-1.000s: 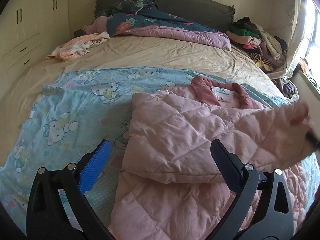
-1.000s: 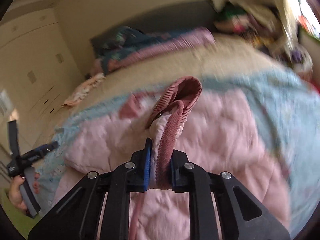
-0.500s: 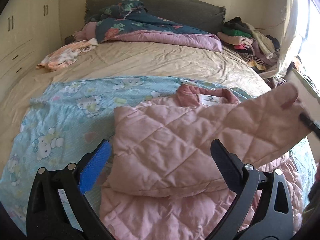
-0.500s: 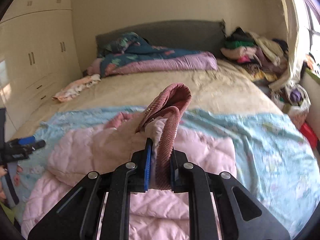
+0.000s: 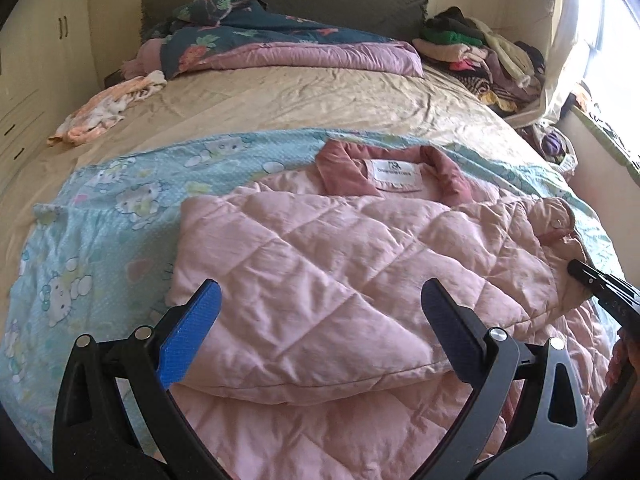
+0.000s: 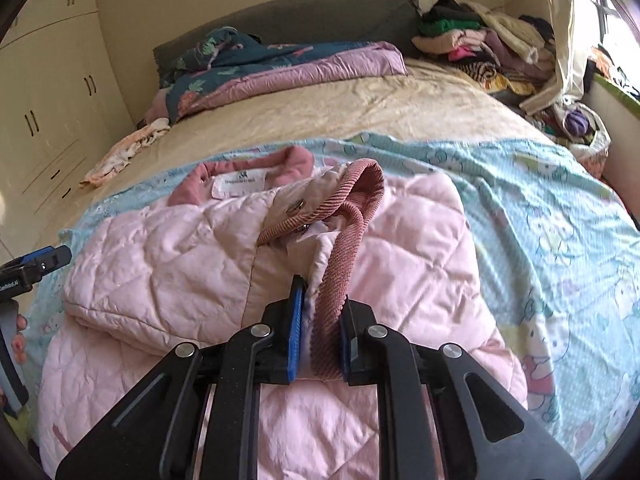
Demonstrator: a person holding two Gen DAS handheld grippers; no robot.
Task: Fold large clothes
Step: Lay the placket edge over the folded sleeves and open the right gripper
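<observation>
The right gripper (image 6: 320, 320) is clamped on the ribbed pink cuff (image 6: 340, 276) of a sleeve (image 6: 320, 208), the blue pads pressing the cord fabric from both sides. The sleeve lies folded across the front of the pink quilted jacket (image 6: 168, 264), its cuff end with a metal snap sitting near the middle of the chest. The left gripper (image 5: 320, 324) hangs above the lower part of the jacket with its jaws wide apart and nothing between them; a blue pad shows on one finger (image 5: 192, 332).

The jacket lies on a light blue cartoon-print sheet (image 5: 100, 216), collar (image 5: 344, 168) and white label (image 5: 394, 170) toward the headboard, one side already folded inward. The sheet covers the near part of a bed with a beige cover (image 5: 304, 100). Farther back lie a dark floral and purple quilt (image 5: 280, 46) and a small pale garment (image 5: 108, 108) on the left. A heap of clothes (image 5: 480, 52) sits by the window side, and cream cupboards (image 6: 44, 92) stand along the left wall.
</observation>
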